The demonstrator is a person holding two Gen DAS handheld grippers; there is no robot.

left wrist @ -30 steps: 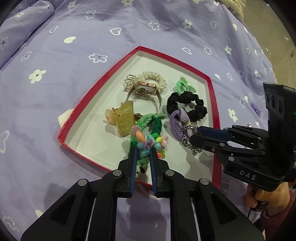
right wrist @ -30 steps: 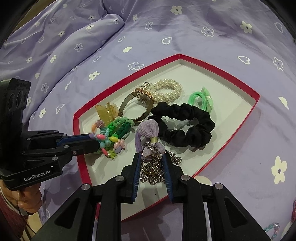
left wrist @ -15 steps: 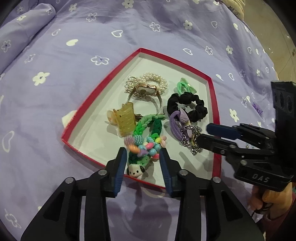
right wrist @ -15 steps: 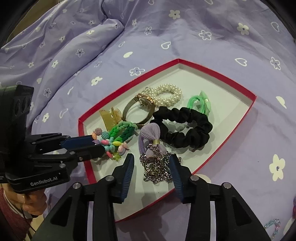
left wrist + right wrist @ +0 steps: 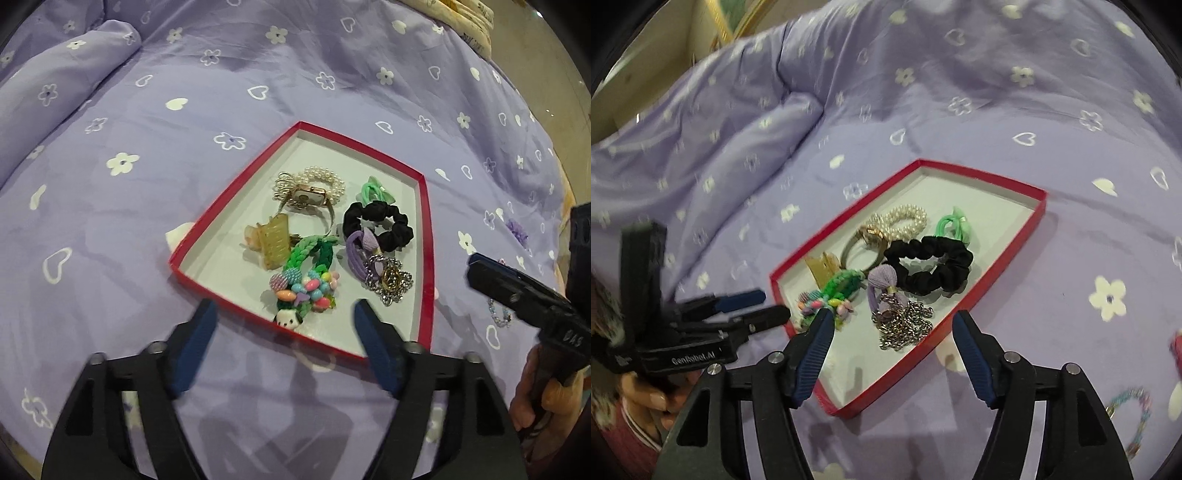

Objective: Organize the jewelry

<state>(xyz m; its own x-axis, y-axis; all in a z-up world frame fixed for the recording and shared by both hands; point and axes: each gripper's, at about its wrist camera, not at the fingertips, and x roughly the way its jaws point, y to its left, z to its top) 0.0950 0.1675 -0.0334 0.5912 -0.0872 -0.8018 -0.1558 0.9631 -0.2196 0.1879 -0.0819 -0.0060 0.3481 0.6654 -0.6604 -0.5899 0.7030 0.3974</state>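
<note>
Red-rimmed tray (image 5: 236,192) sits on the lilac flower-print bedspread (image 5: 147,122), centre of the left wrist view and centre-left of the right wrist view. Contents, all inside the rim: green braided bracelet with pastel beads (image 5: 314,273) at the near edge, ending in a small white dog charm (image 5: 289,318); silver chain with gold pendant (image 5: 388,280) just right of it, lying against a lilac hair tie (image 5: 360,245); black scrunchie (image 5: 376,223) behind that; mint hair tie (image 5: 375,190) at the far right; pearl bracelet (image 5: 325,181) and gold-cased watch (image 5: 308,194) overlapping at the far middle; amber claw clip (image 5: 271,240) left of the braid. Left gripper (image 5: 284,319): jaws opening, standing wide; the dog charm appears between the blue pads, pads clear of it, nothing gripped. Right gripper (image 5: 892,328): jaws opening, the chain (image 5: 905,321) lying in the tray beyond the gap, untouched. Left wrist view alone shows the dog charm and watch face; the right gripper enters at its right edge, held by a hand (image 5: 539,398). Right wrist view alone shows a beaded bracelet (image 5: 1134,410) lying on the bedspread at lower right, outside the tray, and the left gripper at left edge with a hand (image 5: 650,398) under it. Right wrist view is motion-blurred.
</note>
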